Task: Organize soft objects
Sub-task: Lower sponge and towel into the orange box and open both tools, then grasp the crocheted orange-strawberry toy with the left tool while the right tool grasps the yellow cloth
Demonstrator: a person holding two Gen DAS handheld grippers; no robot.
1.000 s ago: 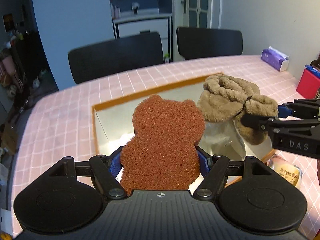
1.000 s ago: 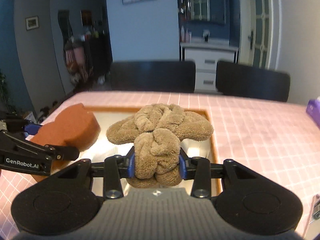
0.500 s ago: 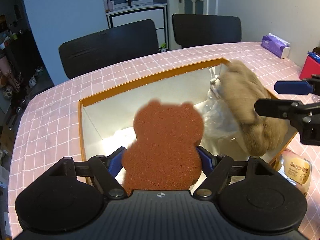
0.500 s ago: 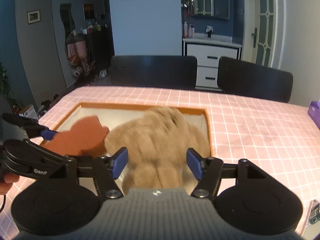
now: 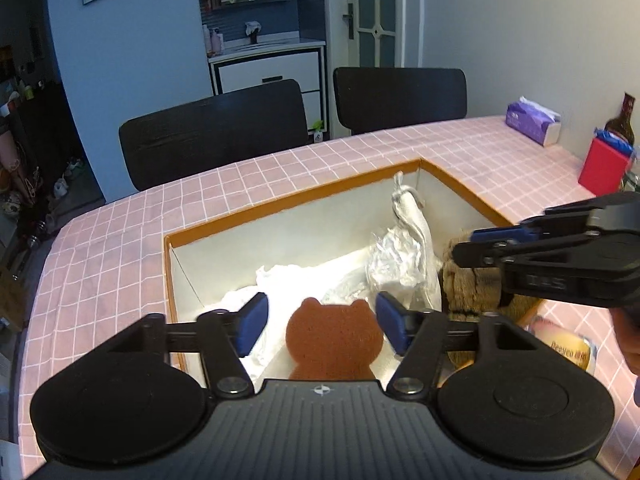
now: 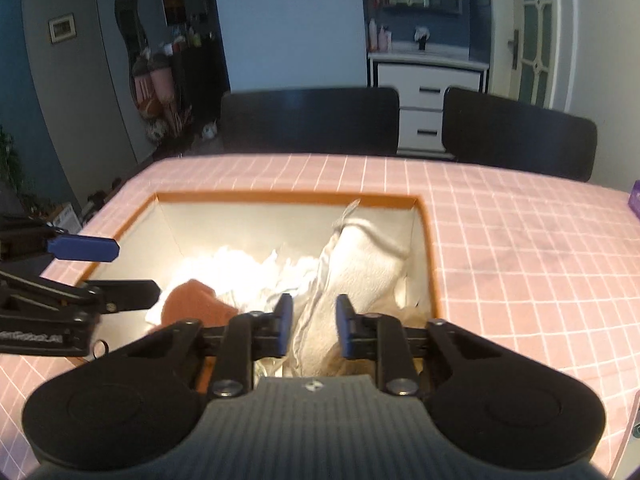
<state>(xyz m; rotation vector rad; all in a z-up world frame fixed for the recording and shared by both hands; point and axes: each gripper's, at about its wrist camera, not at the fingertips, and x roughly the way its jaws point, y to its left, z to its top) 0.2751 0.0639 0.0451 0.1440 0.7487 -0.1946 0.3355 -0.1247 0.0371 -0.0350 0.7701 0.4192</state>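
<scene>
Both drops done, I judge. Bear sponge (image 5: 333, 338) lies in the box (image 5: 288, 204) at its near edge; brown plush (image 5: 472, 284) sits in the near right corner. Left gripper (image 5: 322, 322) fingers wide and just narrowing, empty; right gripper (image 6: 312, 326) fingers just narrowed, gripping nothing. I lift both straight up, clear of the white cloth (image 6: 360, 260).

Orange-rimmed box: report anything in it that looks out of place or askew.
Nothing looks damaged or spilled. The orange-rimmed box holds loosely dropped items: the brown bear-shaped sponge on crumpled white cloth, and the tan plush towel bunched against one wall.
</scene>
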